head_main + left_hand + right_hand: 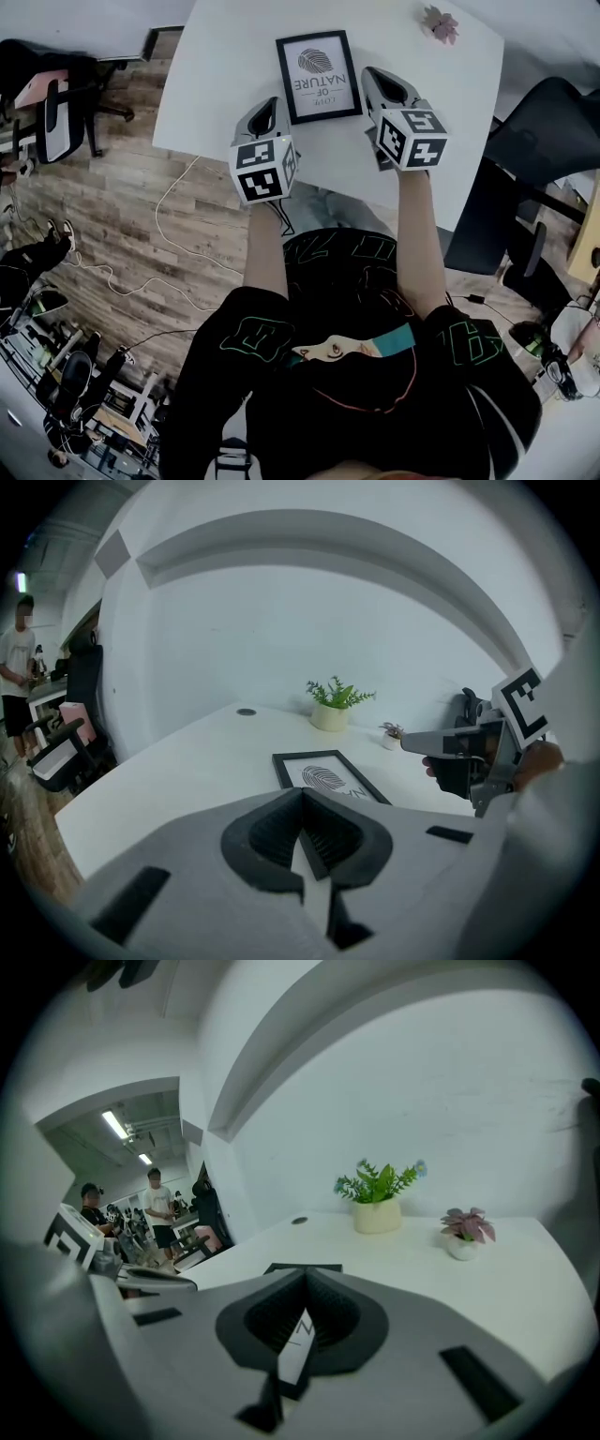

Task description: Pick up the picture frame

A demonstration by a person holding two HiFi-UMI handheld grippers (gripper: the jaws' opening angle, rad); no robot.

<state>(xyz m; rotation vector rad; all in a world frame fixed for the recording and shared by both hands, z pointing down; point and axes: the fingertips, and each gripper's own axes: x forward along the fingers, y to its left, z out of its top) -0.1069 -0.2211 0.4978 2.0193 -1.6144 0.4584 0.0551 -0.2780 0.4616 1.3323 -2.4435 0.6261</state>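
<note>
A black picture frame [319, 77] with a fingerprint print lies flat on the white table [225, 66]. My left gripper [271, 102] hovers just off the frame's left lower corner, jaws shut and empty. My right gripper [372, 74] hangs beside the frame's right edge, also shut with nothing in it. In the left gripper view the frame [328, 774] sits just beyond the closed jaws [302, 795], with the right gripper [439, 742] off to the right. From the right gripper view only the frame's far edge [305, 1267] peeks over the closed jaws [305, 1279].
A green potted plant [378, 1200] and a small pink plant [441, 23] stand at the table's far side. Office chairs [525, 150] flank the table, a white cable [178, 225] trails on the wood floor, and people [159, 1206] stand far off.
</note>
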